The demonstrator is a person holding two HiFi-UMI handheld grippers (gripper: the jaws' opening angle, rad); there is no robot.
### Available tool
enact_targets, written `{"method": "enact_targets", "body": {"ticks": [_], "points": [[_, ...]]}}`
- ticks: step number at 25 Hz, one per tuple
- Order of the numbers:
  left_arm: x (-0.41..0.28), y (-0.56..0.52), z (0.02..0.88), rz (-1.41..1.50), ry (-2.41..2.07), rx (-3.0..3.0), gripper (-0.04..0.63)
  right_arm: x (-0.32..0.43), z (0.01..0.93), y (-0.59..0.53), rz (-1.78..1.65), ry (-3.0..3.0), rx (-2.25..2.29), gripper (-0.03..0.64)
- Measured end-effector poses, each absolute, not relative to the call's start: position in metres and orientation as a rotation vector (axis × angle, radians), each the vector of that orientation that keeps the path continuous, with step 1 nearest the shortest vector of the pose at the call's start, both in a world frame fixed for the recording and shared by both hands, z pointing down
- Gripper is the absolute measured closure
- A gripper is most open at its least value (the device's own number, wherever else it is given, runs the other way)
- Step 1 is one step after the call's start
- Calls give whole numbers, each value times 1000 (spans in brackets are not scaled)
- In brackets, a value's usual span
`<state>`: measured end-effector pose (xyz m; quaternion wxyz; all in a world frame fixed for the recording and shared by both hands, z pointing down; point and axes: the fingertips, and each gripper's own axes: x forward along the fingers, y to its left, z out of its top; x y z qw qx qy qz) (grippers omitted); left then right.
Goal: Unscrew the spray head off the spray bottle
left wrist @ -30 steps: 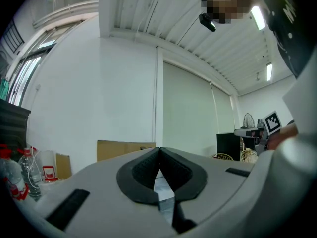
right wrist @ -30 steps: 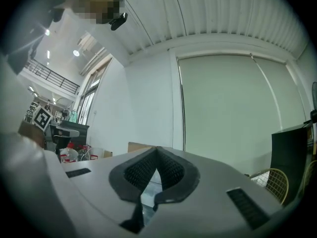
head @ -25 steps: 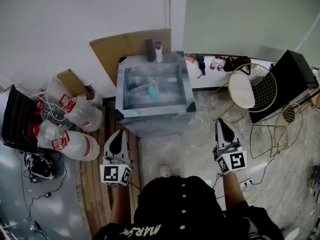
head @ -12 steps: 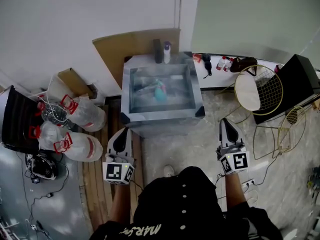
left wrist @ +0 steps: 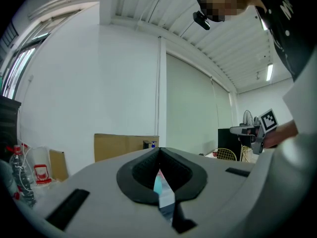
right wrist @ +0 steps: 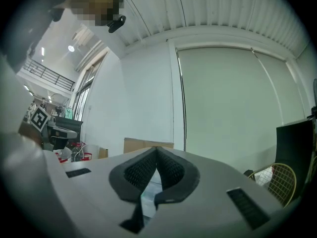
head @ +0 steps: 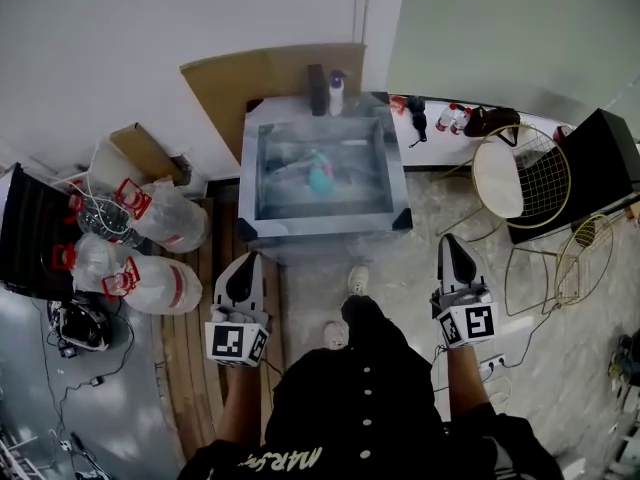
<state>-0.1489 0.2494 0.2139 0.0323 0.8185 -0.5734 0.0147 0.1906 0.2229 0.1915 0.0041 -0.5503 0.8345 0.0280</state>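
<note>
With my forward step, left tongs (head: pixel 244 266) and right tongs (head: pixel 450 246), both closed and empty, have neared the table (head: pixel 325 226) at upper centre. The spray bottle (head: pixel 320 176) lies there, untouched.

A metal table (head: pixel 320 228) is set against the white wall, and a cardboard sheet (head: pixel 250 78) is leaned up behind it. A dark block (head: pixel 316 90) is stood at the table's back edge. Wrapped water jugs (head: pixel 165 223) are laid to its left. A gold wire chair (head: pixel 515 178) and a black cabinet (head: pixel 590 158) are placed to its right.
</note>
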Motion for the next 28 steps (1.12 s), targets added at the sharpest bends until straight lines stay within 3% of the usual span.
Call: {"method": "enact_targets", "body": {"ticks": [28], "points": [[-138, 40, 207, 99, -1855, 2496, 571, 188, 194, -18, 90, 2726, -1556, 604]]}}
